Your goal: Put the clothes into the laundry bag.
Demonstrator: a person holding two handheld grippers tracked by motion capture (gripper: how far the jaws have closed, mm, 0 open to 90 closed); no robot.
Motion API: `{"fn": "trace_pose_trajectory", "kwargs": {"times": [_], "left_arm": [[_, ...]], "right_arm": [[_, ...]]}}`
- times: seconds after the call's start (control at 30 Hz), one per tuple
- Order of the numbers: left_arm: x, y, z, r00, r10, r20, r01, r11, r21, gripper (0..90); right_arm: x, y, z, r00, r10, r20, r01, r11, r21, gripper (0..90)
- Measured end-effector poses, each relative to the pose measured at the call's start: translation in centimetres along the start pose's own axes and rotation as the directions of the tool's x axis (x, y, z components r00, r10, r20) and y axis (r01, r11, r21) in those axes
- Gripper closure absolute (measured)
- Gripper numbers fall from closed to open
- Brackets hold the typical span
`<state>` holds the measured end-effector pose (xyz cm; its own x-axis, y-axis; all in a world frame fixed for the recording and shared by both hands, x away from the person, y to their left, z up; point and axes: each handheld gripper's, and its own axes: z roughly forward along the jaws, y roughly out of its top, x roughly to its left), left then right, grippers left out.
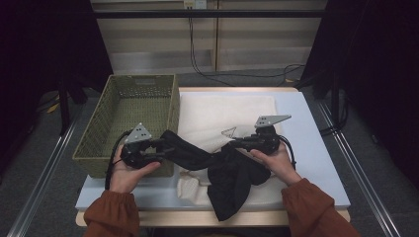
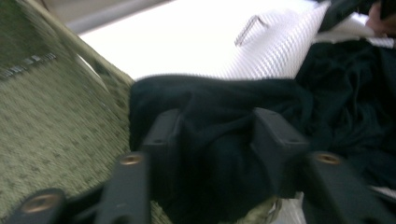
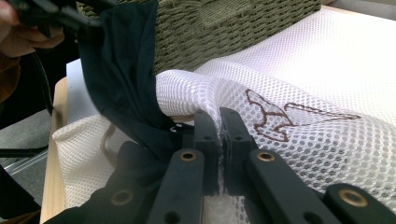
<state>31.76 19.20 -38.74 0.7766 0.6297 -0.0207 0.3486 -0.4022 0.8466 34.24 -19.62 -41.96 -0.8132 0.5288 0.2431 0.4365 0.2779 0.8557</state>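
Note:
A black garment [image 1: 227, 182] stretches from the basket's front right corner across to the table's front edge. My left gripper [image 1: 160, 144] is shut on its left end; in the left gripper view the cloth [image 2: 224, 102] bunches between the two pads of that gripper [image 2: 217, 140]. A white mesh bag [image 1: 217, 113] with a brown emblem lies flat on the table. My right gripper [image 1: 232, 144] pinches the bag's edge, and in the right gripper view its jaws [image 3: 219, 130] stand almost together on a raised fold of mesh [image 3: 317, 74]. The garment [image 3: 121, 79] hangs to the left of that fold.
A green woven basket [image 1: 141, 81] stands at the table's left, its right wall against the mesh bag. The pale blue table top [image 1: 316, 163] shows bare at the right. Cables run over the floor behind the table. Dark curtains close off both sides.

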Motion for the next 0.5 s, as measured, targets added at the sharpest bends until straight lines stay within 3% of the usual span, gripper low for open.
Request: {"fn": "trace_pose_trajectory", "kwargs": {"times": [0.07,0.13,0.2,0.27,0.4,0.5], "left_arm": [[0.2,0.1,-0.3,1.0,0.004,0.001,-0.004,1.0,0.002,70.3],[0.2,0.2,-0.3,1.0,-0.001,-0.003,0.001,1.0,-0.003,74.5],[0.3,0.3,-0.6,1.0,-0.007,0.006,0.007,0.9995,-0.031,85.2],[0.2,0.6,-0.9,0.9999,-0.007,-0.008,0.006,0.9991,-0.043,86.5],[-0.6,1.5,-1.3,0.9993,0.001,0.036,0.003,0.9956,-0.094,86.8],[-1.8,2.6,-1.8,0.9975,0.029,0.065,-0.02,0.9909,-0.133,86.8]], "right_arm": [[0.0,0.0,0.0,1.0,0.003,0.0,-0.003,1.0,-0.001,87.4],[0.0,0.0,0.1,1.0,0.0,0.0,0.0,1.0,-0.001,87.4],[0.0,0.0,0.1,1.0,0.0,0.0,0.0,1.0,-0.001,87.5],[0.0,0.0,0.1,1.0,0.001,0.001,-0.001,1.0,-0.001,87.4],[-0.1,0.0,0.1,1.0,0.003,0.0,-0.003,1.0,0.001,87.5],[-0.1,0.0,0.1,1.0,0.0,0.002,0.0,1.0,0.0,87.5]]}}
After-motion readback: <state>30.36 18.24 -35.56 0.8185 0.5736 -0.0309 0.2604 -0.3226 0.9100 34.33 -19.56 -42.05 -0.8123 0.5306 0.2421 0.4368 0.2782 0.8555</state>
